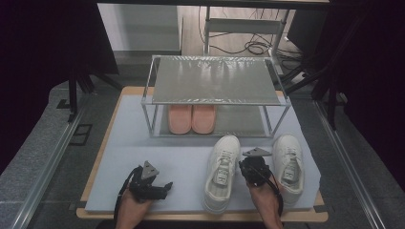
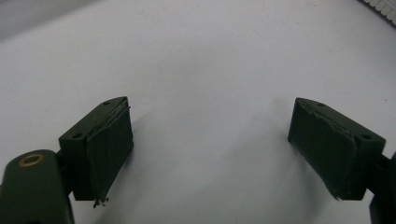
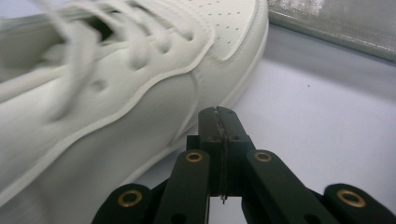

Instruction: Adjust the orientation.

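High view: right claw low over the grey mat on the desk, sitting in the gap between two white sneakers. Left sneaker just beside it on one side, toe aimed at the shoe rack; right sneaker just beside it on the other side, lying roughly parallel. Jaws pressed fully together, nothing gripped.

Right gripper view: black jaws meeting flat along one seam, tips just beside the sole edge of the left sneaker — touching or a hair apart, cannot tell. Laces blurred. Silver edge of the rack across the top right corner.

Left claw well apart from both shoes, resting near the front left part of the mat, grey three-cornered plate on top. Left gripper view: two pads standing wide apart over bare mat, nothing between them — open and empty.

Behind the sneakers, a two-tier metal rack: top shelf bare and shiny, lower shelf carrying a pair of pink slippers side by side, toward the left half.
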`<move>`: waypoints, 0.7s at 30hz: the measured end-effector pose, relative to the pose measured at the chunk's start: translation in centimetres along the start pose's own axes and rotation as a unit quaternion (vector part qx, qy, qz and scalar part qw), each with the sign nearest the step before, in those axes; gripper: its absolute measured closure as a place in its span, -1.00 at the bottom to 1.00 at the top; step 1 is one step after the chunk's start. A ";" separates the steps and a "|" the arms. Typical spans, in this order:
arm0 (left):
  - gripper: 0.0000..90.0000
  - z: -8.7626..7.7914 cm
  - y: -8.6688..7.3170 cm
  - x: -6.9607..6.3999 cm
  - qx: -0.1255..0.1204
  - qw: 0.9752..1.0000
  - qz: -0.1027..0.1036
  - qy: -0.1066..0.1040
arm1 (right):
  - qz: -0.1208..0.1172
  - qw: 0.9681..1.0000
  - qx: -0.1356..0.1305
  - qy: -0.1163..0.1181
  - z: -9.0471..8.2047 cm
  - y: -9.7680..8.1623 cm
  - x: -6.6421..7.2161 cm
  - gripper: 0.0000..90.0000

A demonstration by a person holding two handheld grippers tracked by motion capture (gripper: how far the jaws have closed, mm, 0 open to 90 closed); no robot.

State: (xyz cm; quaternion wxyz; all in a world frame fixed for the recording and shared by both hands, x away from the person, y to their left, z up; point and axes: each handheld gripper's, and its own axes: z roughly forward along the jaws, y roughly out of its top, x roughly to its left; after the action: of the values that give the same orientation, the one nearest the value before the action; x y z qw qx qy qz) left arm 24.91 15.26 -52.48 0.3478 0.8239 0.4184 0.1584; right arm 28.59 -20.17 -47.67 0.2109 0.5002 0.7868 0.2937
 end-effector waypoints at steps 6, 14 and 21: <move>-0.69 0.0 0.0 0.0 0.000 1.000 0.000 0.000 | -0.002 1.000 -0.004 0.017 1.2 0.4 -0.3 1.00; -0.69 0.0 0.0 0.0 0.000 1.000 0.000 0.000 | -0.005 0.998 -0.005 0.065 2.0 1.0 -0.2 1.00; -0.69 0.0 0.0 0.0 0.000 1.000 0.000 0.000 | -0.015 0.994 -0.004 0.108 3.0 1.7 0.7 1.00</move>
State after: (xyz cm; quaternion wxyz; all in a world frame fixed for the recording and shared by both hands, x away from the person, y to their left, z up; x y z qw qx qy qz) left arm 24.91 15.26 -52.49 0.3482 0.8237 0.4186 0.1584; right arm 31.28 -18.18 -48.75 0.1309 0.4533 0.8110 0.3459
